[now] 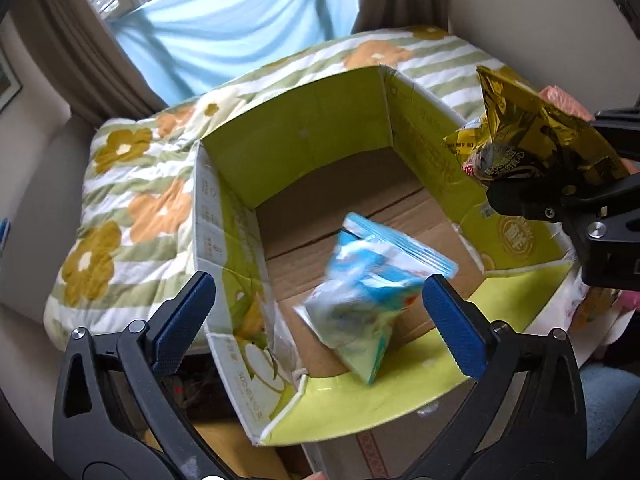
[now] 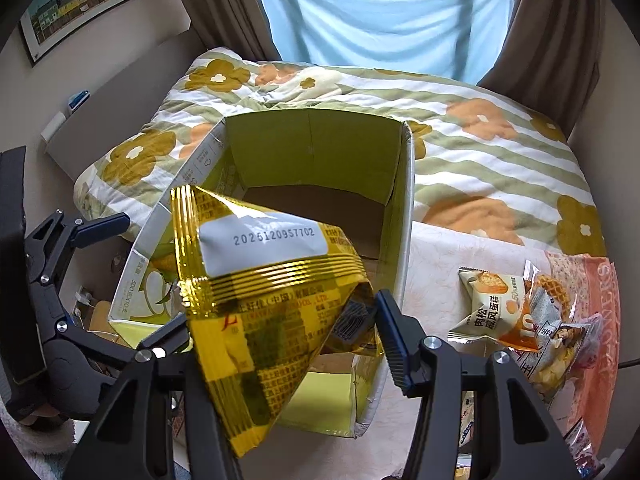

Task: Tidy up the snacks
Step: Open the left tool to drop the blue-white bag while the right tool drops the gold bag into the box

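A cardboard box [image 1: 300,128] with a yellow-green lining stands open on a floral quilt. Inside it, a blue and white snack packet [image 1: 360,288] appears blurred above the brown floor, touched by nothing. My left gripper [image 1: 318,282] hangs open over the box's near edge, its blue pads wide apart on either side of that packet. My right gripper [image 2: 280,320] is shut on a gold foil snack packet [image 2: 272,280] above the box [image 2: 312,148]; it also shows at the right of the left wrist view, right gripper [image 1: 560,200] holding the gold packet [image 1: 540,136].
Several snack packets [image 2: 492,304] lie on a pink patterned bag [image 2: 592,300] to the right of the box. The floral quilt [image 2: 480,148] stretches behind, with a blue cloth [image 2: 380,12] and brown curtains at the window. The left gripper's blue-padded finger [image 2: 104,224] sits left of the box.
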A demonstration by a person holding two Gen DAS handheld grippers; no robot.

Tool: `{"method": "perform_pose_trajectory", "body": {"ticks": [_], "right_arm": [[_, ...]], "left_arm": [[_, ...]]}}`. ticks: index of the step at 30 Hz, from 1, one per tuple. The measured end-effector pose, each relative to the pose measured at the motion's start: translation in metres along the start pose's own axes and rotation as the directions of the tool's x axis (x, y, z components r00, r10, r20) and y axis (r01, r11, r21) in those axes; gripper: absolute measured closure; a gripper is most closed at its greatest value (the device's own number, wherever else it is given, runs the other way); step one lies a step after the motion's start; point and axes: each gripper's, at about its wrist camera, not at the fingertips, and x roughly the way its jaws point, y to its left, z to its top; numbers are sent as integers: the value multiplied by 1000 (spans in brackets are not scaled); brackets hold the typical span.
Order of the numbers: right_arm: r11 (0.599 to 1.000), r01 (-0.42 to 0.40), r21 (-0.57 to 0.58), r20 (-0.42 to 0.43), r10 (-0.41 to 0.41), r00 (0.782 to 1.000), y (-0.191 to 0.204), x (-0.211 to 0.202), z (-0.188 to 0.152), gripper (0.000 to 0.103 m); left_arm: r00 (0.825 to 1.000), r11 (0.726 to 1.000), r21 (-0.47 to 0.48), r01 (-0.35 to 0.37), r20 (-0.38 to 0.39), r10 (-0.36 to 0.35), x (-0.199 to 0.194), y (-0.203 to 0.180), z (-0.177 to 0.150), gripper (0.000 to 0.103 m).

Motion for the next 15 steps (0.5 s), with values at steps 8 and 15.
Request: {"method": "perform_pose_trajectory", "body": {"ticks": [8, 15], "right_arm": [[999, -18, -34, 6, 18, 1000, 4, -1, 5, 54], [999, -42, -33, -27, 41, 999, 11, 18, 15, 45]], "left_arm": [[1000, 993, -122, 0, 13, 2, -19, 23, -19, 0], [999, 985, -170, -36, 21, 40, -28, 38, -25, 0]]}}
